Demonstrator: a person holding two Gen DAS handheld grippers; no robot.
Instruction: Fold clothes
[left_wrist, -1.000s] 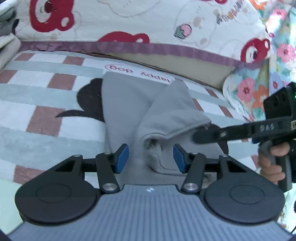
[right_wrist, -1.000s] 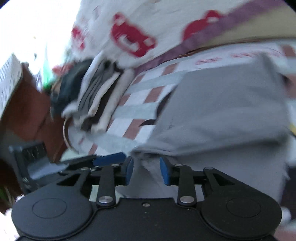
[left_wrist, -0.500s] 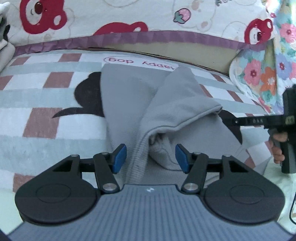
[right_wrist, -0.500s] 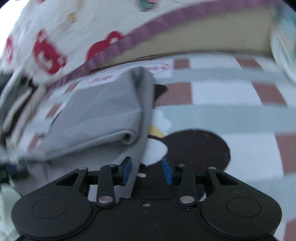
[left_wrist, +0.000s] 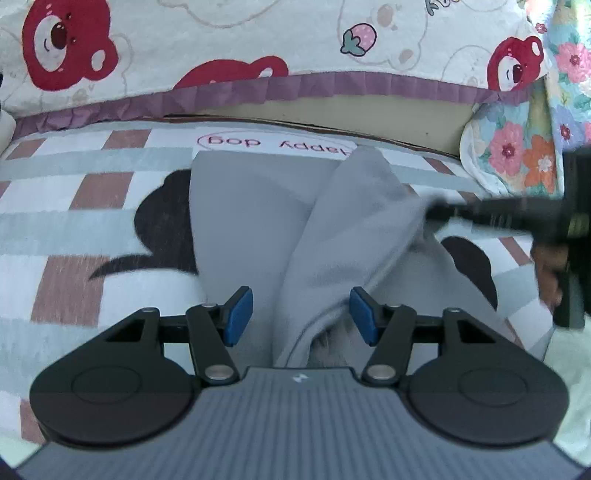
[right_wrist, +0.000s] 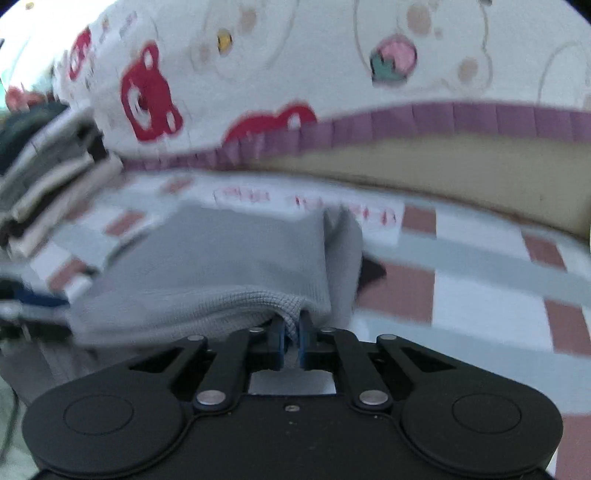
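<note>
A grey knit garment (left_wrist: 255, 221) lies on the checked blanket (left_wrist: 55, 240), its right side lifted into a fold. My left gripper (left_wrist: 301, 314) hovers open over the near end; the fold's edge passes between the blue pads without being pressed. In the right wrist view my right gripper (right_wrist: 291, 328) has its jaws closing, with the ribbed hem of the grey garment (right_wrist: 221, 266) pinched between the pads. The left wrist view shows that right gripper (left_wrist: 436, 212) reaching in from the right to the fold, with a person's hand (left_wrist: 550, 273) on its handle.
A stack of folded clothes (right_wrist: 48, 184) sits at the left on the blanket. A bear-print quilt (left_wrist: 221, 44) with a purple frill rises behind the garment. A floral pillow (left_wrist: 517, 147) is at the right.
My right gripper came in from the dark print on the blanket to the fold's edge and closed on the ribbed hem. The left gripper crept forward over the garment, its jaws unchanged.
</note>
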